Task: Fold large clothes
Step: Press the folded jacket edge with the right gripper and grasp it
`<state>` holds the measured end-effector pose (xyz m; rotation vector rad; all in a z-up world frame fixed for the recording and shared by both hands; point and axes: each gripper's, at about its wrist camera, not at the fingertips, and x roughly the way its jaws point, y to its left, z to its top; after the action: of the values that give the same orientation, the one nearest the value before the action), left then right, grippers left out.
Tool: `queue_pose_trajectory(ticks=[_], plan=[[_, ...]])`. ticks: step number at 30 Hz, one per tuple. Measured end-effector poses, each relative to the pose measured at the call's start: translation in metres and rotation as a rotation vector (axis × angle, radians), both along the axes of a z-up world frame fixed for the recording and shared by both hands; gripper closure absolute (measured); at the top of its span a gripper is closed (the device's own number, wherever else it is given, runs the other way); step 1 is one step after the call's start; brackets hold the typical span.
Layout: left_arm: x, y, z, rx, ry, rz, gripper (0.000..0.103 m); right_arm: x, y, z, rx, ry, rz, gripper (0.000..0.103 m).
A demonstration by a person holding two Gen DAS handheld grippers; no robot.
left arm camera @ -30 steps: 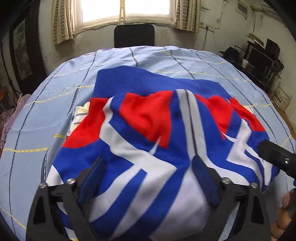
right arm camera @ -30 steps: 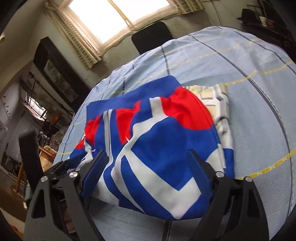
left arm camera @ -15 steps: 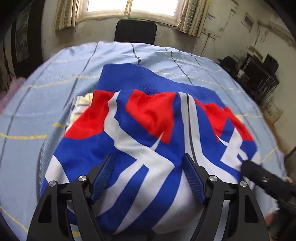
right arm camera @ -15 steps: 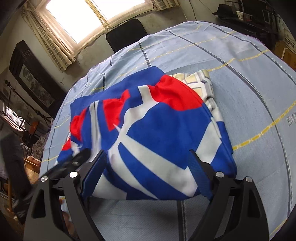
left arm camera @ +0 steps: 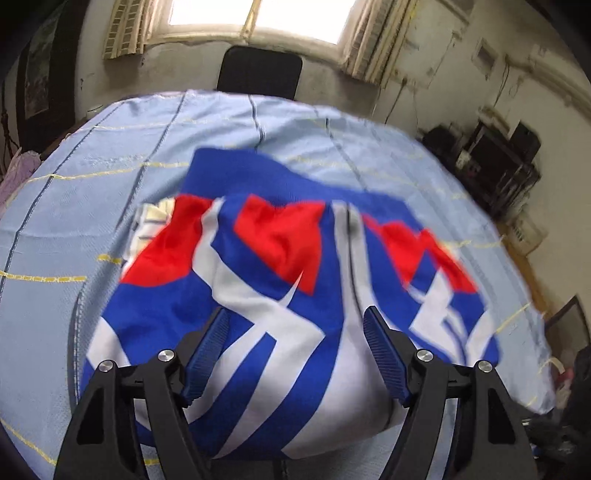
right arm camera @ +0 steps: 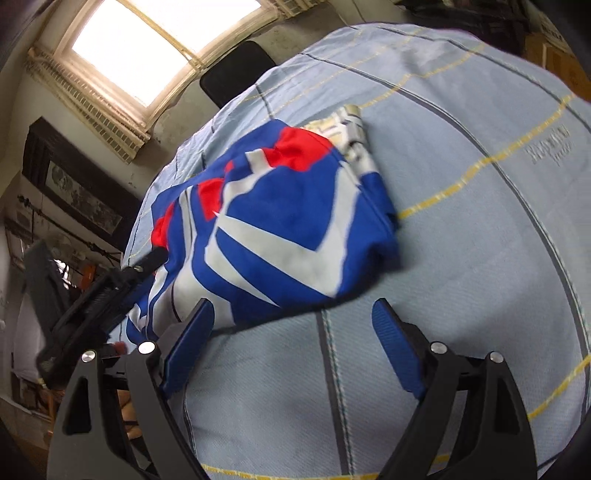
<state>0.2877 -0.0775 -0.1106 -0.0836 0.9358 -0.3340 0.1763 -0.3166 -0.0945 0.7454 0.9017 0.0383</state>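
Blown-out window (left arm camera: 255, 14) backlight (motion-blurred, fisheye-warped)

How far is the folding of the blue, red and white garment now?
Done: the garment lies doubled into a compact bundle on the light blue bedsheet, partly over a folded pale checked cloth. In hand: nothing; the left tongs and right tongs are open. Left: perhaps smoothing its rumpled near edge.

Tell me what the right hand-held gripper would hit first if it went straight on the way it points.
Probably the light blue bedsheet, which fills the gap between the open right hand-held gripper fingers. The blue, white and red garment has its near edge just beyond, left of centre; depth is unclear.
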Motion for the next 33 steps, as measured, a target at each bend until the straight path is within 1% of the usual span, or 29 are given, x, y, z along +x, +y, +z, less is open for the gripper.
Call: queue_pose_trajectory(ticks=[1, 2, 3, 4, 6, 9, 11, 15, 16, 18, 19, 21, 22, 23, 25, 26, 27, 29, 30, 33], plan=[[0.0, -0.007, -0.004, 0.068, -0.014, 0.005, 0.027, -0.003, -0.004, -0.003, 0.016, 0.006, -0.011, 0.018], [0.0, -0.011, -0.006, 0.106, -0.027, 0.001, 0.025, -0.006, -0.008, -0.007, 0.028, 0.019, -0.028, 0.018], [-0.001, -0.014, -0.006, 0.133, -0.034, -0.001, 0.025, -0.007, -0.012, -0.01, 0.039, 0.022, -0.039, 0.017], [0.0, -0.015, -0.006, 0.134, -0.031, 0.001, 0.025, -0.008, -0.014, -0.011, 0.059, 0.006, -0.044, 0.016], [0.003, -0.011, -0.007, 0.117, -0.016, 0.001, 0.024, -0.006, -0.017, -0.012, 0.081, -0.006, -0.051, 0.013], [0.006, -0.004, -0.008, 0.086, 0.004, 0.002, 0.024, 0.005, -0.019, -0.012, 0.076, -0.025, -0.062, 0.011], [0.006, -0.003, -0.009, 0.087, 0.004, 0.001, 0.025, 0.013, -0.023, -0.014, 0.084, -0.042, -0.074, 0.011], [0.006, -0.003, -0.008, 0.085, 0.009, 0.0, 0.025, 0.022, -0.031, -0.017, 0.127, -0.078, -0.089, 0.016], [0.006, -0.001, -0.007, 0.071, 0.012, 0.004, 0.027, 0.022, -0.033, -0.018, 0.137, -0.085, -0.086, 0.017], [0.005, 0.006, -0.003, 0.019, 0.016, 0.012, 0.032, 0.021, -0.037, -0.019, 0.154, -0.096, -0.08, 0.022], [0.005, 0.009, -0.001, -0.006, 0.017, 0.013, 0.036, 0.021, -0.04, -0.02, 0.165, -0.104, -0.077, 0.023], [0.003, 0.016, 0.005, -0.06, 0.01, 0.013, 0.042, 0.023, -0.044, -0.022, 0.177, -0.106, -0.069, 0.029], [0.002, 0.018, 0.008, -0.085, 0.007, 0.009, 0.045, 0.024, -0.044, -0.022, 0.182, -0.105, -0.064, 0.03], [0.001, 0.018, 0.01, -0.099, 0.004, 0.008, 0.049, 0.025, -0.044, -0.023, 0.183, -0.104, -0.06, 0.031], [-0.001, 0.018, 0.011, -0.104, -0.001, 0.005, 0.05, 0.024, -0.045, -0.023, 0.195, -0.103, -0.055, 0.032], [-0.001, 0.015, 0.01, -0.093, 0.004, -0.001, 0.05, 0.022, -0.045, -0.024, 0.211, -0.105, -0.054, 0.033], [0.0, 0.011, 0.007, -0.065, 0.009, -0.005, 0.05, 0.02, -0.047, -0.024, 0.233, -0.107, -0.056, 0.033], [0.0, 0.003, 0.001, 0.001, 0.002, -0.006, 0.05, 0.017, -0.048, -0.026, 0.27, -0.111, -0.06, 0.034], [-0.002, -0.004, 0.0, 0.051, -0.017, -0.012, 0.05, 0.016, -0.049, -0.027, 0.278, -0.111, -0.063, 0.034], [-0.005, -0.014, -0.003, 0.131, -0.048, -0.019, 0.048, 0.018, -0.047, -0.027, 0.249, -0.1, -0.08, 0.037]])
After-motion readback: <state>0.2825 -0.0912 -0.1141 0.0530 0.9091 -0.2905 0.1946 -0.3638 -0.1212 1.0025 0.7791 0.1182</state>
